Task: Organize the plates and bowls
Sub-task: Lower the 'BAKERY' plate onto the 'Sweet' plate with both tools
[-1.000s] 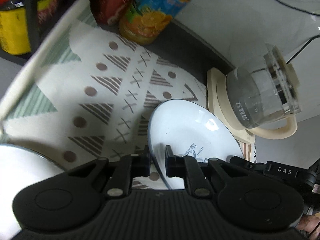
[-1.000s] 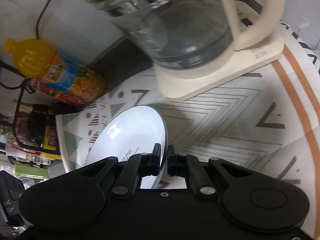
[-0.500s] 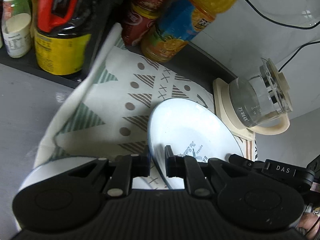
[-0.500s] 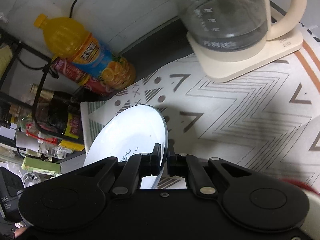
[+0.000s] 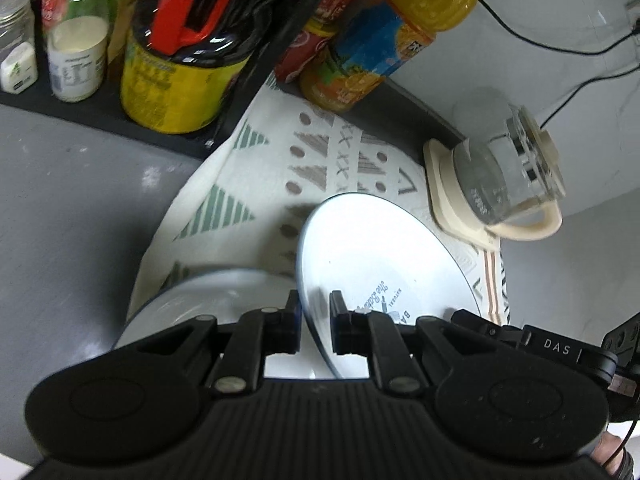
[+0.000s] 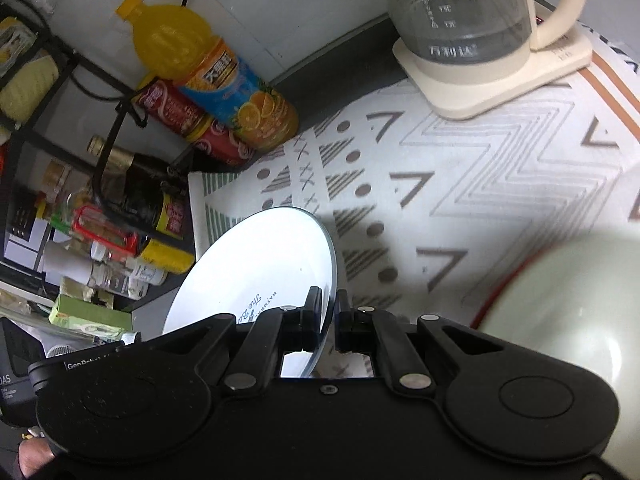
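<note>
Both tools have lifted the white plate away from the kettle; left tool and right tool each pinch its rim, so keep it level and lower it squarely onto the plate by the tabletop's left edge

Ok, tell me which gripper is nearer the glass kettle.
Right. The right gripper, clamped on the plate at its rim, has the kettle large just ahead; the left gripper grips the opposite rim, the kettle lying beyond the plate.

White plate with blue rim and printed lettering, tilted, raised above patterned mat. Second white plate flat on mat beneath.
</note>
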{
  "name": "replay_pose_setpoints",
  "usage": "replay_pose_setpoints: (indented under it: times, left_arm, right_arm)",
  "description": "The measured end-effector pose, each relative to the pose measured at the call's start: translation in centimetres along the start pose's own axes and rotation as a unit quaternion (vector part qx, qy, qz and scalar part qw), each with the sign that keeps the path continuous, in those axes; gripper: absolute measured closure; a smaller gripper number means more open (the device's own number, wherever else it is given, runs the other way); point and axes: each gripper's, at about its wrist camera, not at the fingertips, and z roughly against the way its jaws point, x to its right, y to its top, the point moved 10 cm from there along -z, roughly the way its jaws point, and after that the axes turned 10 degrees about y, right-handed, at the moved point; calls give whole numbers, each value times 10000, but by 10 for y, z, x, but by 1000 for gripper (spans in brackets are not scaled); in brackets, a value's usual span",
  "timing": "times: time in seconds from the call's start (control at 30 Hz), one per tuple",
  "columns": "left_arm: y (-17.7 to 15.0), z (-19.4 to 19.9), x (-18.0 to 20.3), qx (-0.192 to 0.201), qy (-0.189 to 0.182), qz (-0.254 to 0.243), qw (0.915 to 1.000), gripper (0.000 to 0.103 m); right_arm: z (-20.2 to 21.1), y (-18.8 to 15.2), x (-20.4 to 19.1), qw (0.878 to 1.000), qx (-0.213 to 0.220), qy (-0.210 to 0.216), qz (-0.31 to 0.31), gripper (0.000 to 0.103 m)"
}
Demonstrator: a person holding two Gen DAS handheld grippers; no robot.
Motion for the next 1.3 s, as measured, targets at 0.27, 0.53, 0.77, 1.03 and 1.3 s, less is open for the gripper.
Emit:
replay_pose_setpoints:
  times: [0.27, 0.53, 0.77, 1.03, 1.3]
  left_arm:
    - [-22, 17, -22, 37, -14, -396, 9992, 91]
    - [-42, 18, -39, -125, -1, -440, 9990, 91]
    - [-60, 9, -47, -311, 53, -367, 9988, 91]
    - [-71, 0, -58, -457, 322, -375, 9977, 91]
    - [-77, -9, -63, -568, 467, -405, 9965, 89]
  right_arm:
    - [7, -42, -16, 9999, 87, -42, 51, 96]
    - [10, -74, -26, 9997, 80, -175, 135, 95]
    - [9, -90, -20, 9990, -6, -378, 238, 95]
    - [1, -95, -21, 9977, -110, -513, 431, 95]
    - [-4, -98, -22, 9965, -138, -597, 562, 95]
